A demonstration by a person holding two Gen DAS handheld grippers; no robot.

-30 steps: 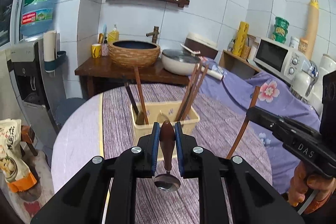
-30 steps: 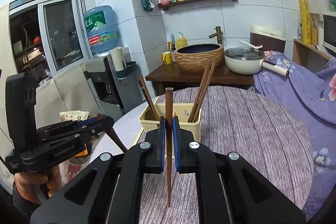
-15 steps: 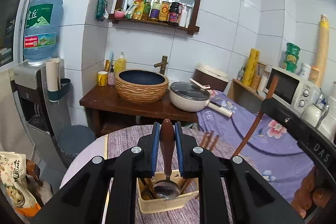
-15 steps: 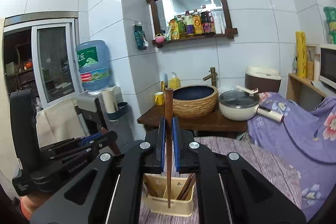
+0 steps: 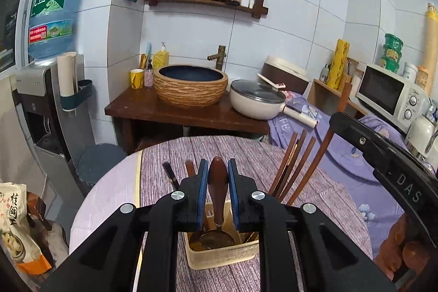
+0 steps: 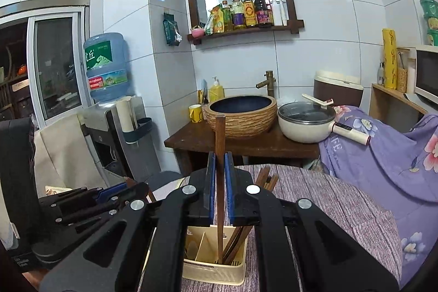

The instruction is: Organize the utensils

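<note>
My left gripper point(image 5: 218, 177) is shut on a spoon point(image 5: 218, 182) with a brown wooden handle. Its metal bowl hangs down inside the cream utensil holder point(image 5: 221, 256) on the round table. My right gripper point(image 6: 220, 177) is shut on a brown wooden chopstick point(image 6: 219, 138), held upright with its lower end inside the right compartment of the holder point(image 6: 216, 270). Several other chopsticks point(image 5: 290, 163) lean in that compartment. The right gripper's body point(image 5: 383, 158) shows in the left wrist view, and the left gripper's body point(image 6: 82, 210) shows in the right wrist view.
The round table has a purple striped cloth point(image 5: 246, 152). Behind it stands a dark wooden stand point(image 5: 178, 114) with a woven basin point(image 5: 190, 85) and a cream pot point(image 5: 256, 100). A water dispenser point(image 5: 46, 89) is left, a microwave point(image 5: 388, 89) right.
Both grippers rose above the holder and then came down over it. The spoon's bowl and the chopstick's lower end now sit inside the holder.
</note>
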